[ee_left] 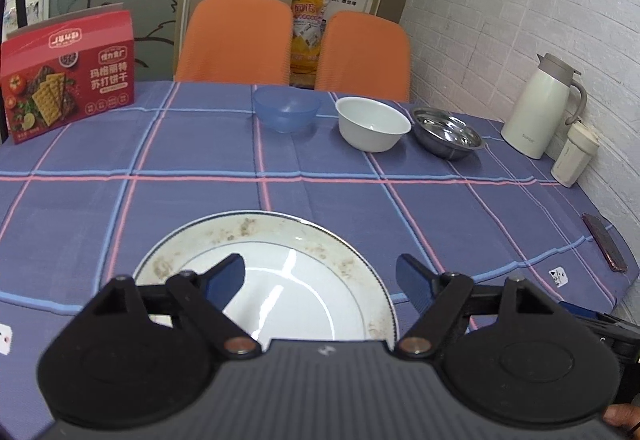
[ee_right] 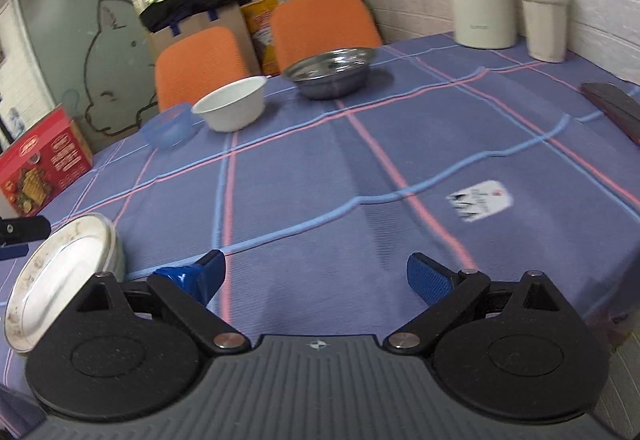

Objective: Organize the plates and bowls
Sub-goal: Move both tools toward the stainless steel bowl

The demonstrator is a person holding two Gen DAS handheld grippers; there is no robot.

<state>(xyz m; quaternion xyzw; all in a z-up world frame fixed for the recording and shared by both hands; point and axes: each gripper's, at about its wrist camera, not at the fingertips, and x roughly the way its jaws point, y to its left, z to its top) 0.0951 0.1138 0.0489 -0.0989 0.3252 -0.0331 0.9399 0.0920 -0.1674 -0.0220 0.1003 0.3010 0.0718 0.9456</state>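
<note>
Plates: one round white ceramic plate (ee_left: pixel 276 276) with a thin dark rim line and brown smears lies on the near part of the purple checked tablecloth (ee_left: pixel 360 196); in the right wrist view its edge looks thick enough for more than one plate, but I cannot tell. Three bowls stand in a row at the far side, just beside one another: one translucent blue plastic bowl (ee_left: pixel 286 113), one white ceramic bowl (ee_left: pixel 373 122) and one shiny steel bowl (ee_left: pixel 447 132).

The left gripper (ee_left: pixel 320 280) hovers over the plate, fingers wide apart, holding nothing. The right gripper (ee_right: pixel 316 276) is over bare cloth, right of the plate, also wide open and empty.

Two orange chairs (ee_left: pixel 236 36) stand behind the table. One red cracker box (ee_left: pixel 68 74) stands at far left; one cream jug (ee_left: pixel 540 108) and one cream cup (ee_left: pixel 574 154) stand by the wall.
</note>
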